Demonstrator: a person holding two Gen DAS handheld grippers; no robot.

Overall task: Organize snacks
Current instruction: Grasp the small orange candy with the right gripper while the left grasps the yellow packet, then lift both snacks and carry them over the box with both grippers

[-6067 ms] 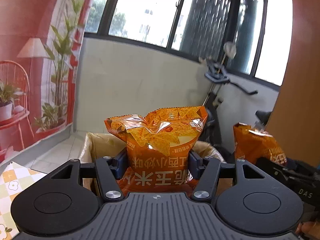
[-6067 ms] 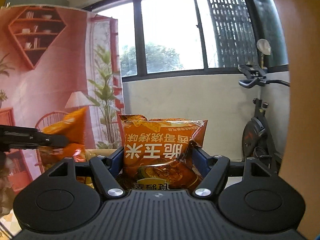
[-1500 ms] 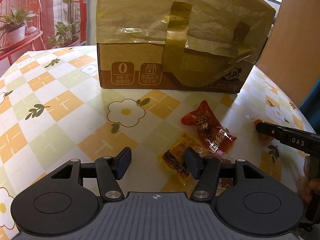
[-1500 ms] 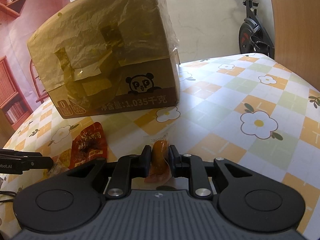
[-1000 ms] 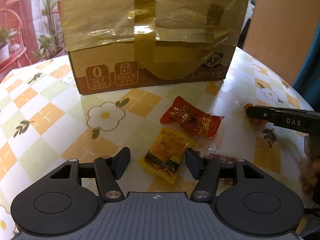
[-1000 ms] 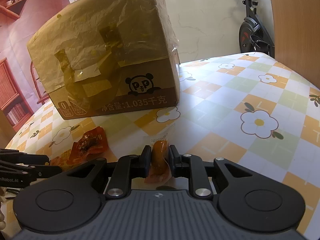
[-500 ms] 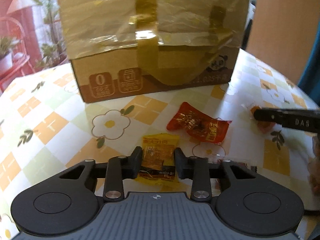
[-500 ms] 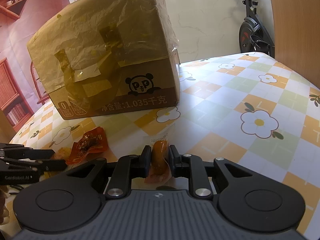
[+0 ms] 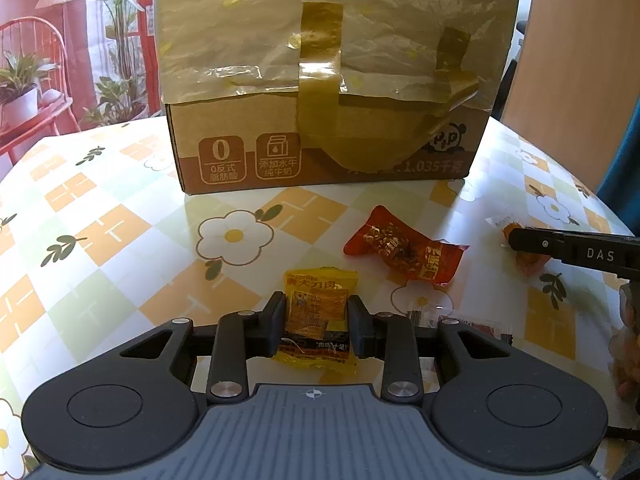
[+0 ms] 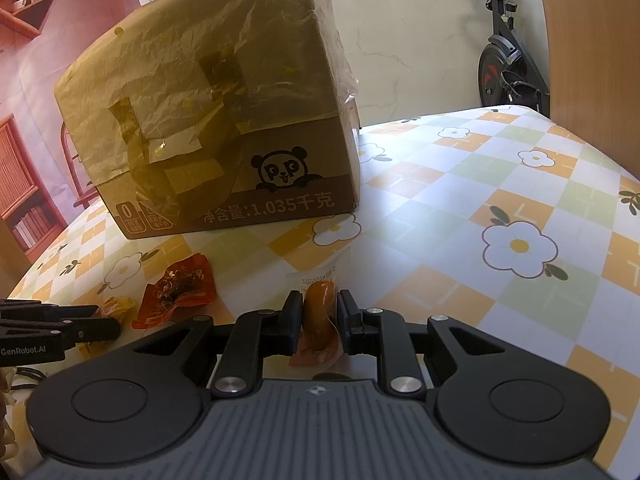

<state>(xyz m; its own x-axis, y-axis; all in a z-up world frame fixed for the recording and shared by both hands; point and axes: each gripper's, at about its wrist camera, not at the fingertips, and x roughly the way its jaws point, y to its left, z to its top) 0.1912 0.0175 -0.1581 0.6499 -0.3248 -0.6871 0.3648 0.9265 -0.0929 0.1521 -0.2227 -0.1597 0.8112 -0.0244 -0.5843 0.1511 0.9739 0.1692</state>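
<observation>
Left gripper (image 9: 317, 322) clamps a yellow snack packet (image 9: 316, 316) at lower centre; right gripper (image 10: 319, 318) pinches an orange sausage (image 10: 318, 314) (lift both straight, steadily, toward the cardboard box (image 9: 320, 80)).

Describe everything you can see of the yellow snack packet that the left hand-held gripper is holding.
The yellow snack packet is a small, flat, glossy plastic sachet, bright yellow with an orange-brown picture, red Chinese lettering along the top and a dark band with white characters near the bottom. It looks sealed and slightly crinkled. The left hand-held gripper is shut on its two sides. It sits low over the flowered tablecloth, in front of the cardboard box and apart from the red snack packet. Whether it touches the cloth cannot be told.
</observation>
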